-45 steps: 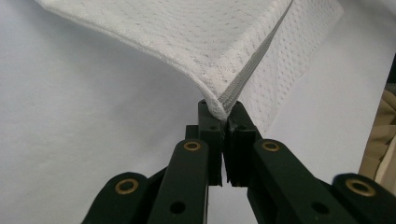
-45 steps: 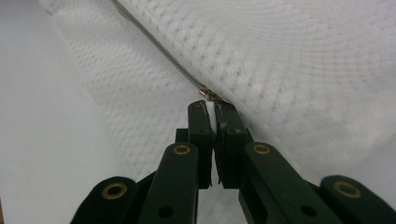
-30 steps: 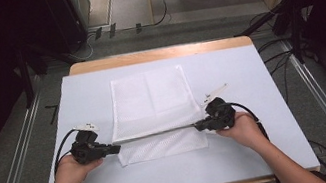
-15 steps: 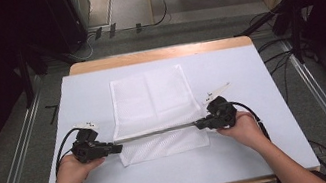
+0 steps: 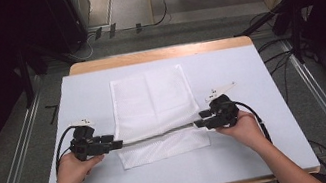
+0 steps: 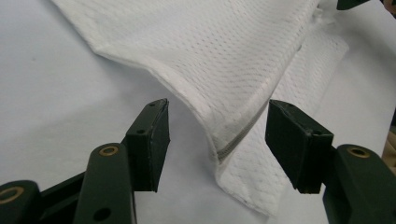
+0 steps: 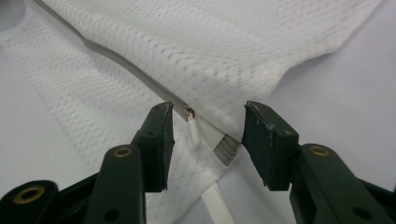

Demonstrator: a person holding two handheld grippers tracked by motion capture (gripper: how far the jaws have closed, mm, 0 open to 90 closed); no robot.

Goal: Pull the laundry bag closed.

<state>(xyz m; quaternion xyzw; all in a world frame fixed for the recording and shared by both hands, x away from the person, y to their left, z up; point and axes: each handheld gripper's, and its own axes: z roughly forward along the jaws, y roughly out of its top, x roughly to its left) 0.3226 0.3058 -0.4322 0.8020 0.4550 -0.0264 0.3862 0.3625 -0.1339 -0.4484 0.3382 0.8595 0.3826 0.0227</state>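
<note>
I have both sets of jaws just opening off the white mesh bag (image 5: 154, 113), which lies flat mid-table, its zipper edge (image 5: 158, 134) running from nine to three o'clock between my hands. My left gripper (image 5: 115, 144) stands released at the zipper's nine o'clock end and my right gripper (image 5: 198, 124) released at three, around the pull tab (image 7: 194, 133), because the fold is laid.

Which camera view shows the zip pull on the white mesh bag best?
The right gripper view: the white zip pull hangs close up between the open jaws. The left gripper view shows the zip's other end on the mesh bag; the high view shows the zip as a thin grey line.
</note>
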